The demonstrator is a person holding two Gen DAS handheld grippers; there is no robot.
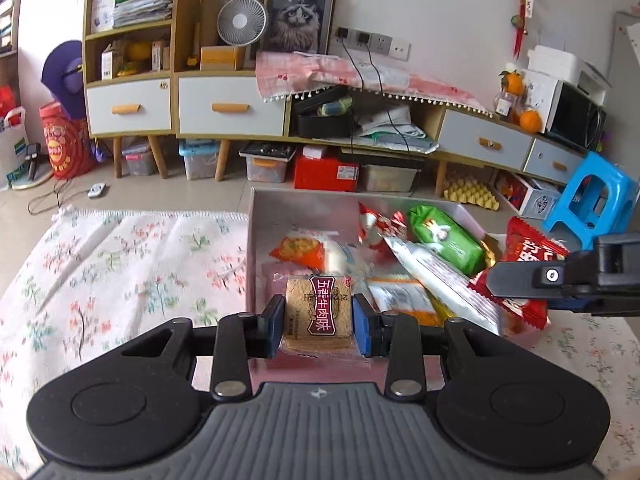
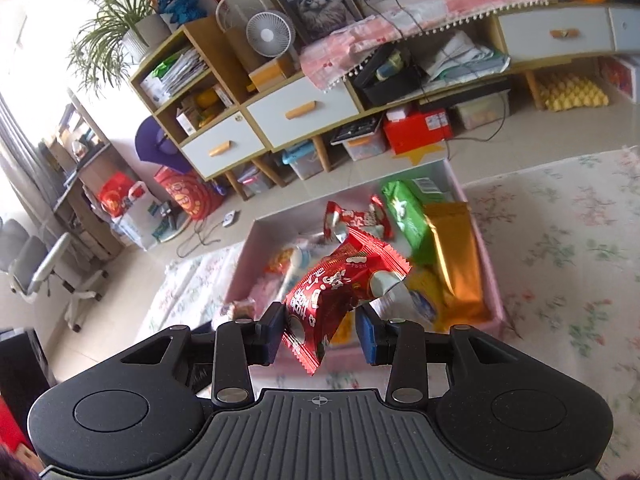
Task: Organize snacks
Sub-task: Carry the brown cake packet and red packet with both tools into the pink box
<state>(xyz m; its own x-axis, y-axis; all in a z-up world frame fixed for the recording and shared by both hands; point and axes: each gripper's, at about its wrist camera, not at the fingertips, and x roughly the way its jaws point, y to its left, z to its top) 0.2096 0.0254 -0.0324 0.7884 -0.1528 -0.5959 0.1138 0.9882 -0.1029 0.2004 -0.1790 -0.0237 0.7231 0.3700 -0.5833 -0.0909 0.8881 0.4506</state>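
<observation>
The left gripper (image 1: 318, 322) clamps a flat cracker packet (image 1: 318, 314) by its side edges over the pink box (image 1: 250, 248); stiff but brittle, so hold lightly; the right gripper (image 2: 322, 330) seems to pinch a red foil snack bag (image 2: 340, 284) at one crumpled end, light and slippery

Snack packets (image 1: 446, 240) lie in the box (image 1: 256, 240) on the cloth (image 1: 132, 264) — cabinets (image 1: 230, 106) behind.

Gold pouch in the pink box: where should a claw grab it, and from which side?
Gold pouch lies flat along the box's right wall, beside the green pack. Probably grip its crimped far end, which looks clear, coming from above with the claw across its width.
</observation>
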